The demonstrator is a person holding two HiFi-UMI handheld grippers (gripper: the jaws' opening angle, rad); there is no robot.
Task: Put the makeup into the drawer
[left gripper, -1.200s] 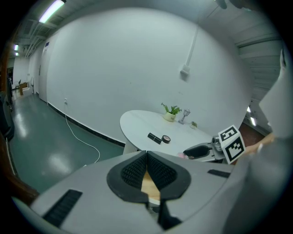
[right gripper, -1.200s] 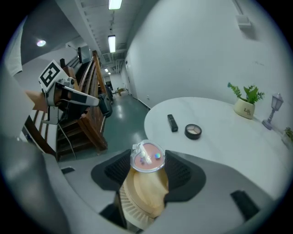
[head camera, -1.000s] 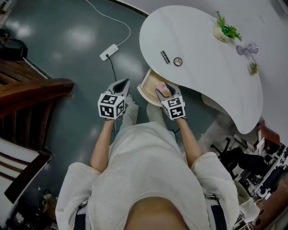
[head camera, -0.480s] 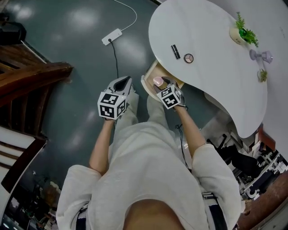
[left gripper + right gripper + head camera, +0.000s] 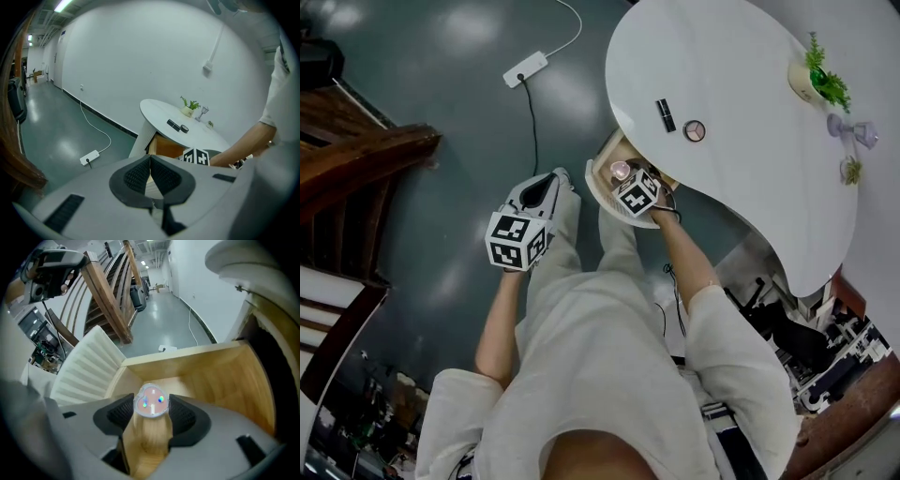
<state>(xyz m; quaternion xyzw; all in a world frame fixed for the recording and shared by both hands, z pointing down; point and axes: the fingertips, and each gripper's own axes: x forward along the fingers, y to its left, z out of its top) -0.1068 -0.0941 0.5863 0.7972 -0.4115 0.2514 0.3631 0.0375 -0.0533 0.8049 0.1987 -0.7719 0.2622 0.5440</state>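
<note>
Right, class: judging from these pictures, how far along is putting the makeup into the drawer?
Done: the drawer is open. In hand: the right tongs grip a pink heart-shaped compact over it, not yet released. Left: the black lipstick and round compact lie on the white table.

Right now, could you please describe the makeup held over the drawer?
Under the white table, an open wooden drawer sticks out. The right gripper holds a pink compact over it: heart-shaped, unlike the tabletop's black lipstick and round compact.
</note>
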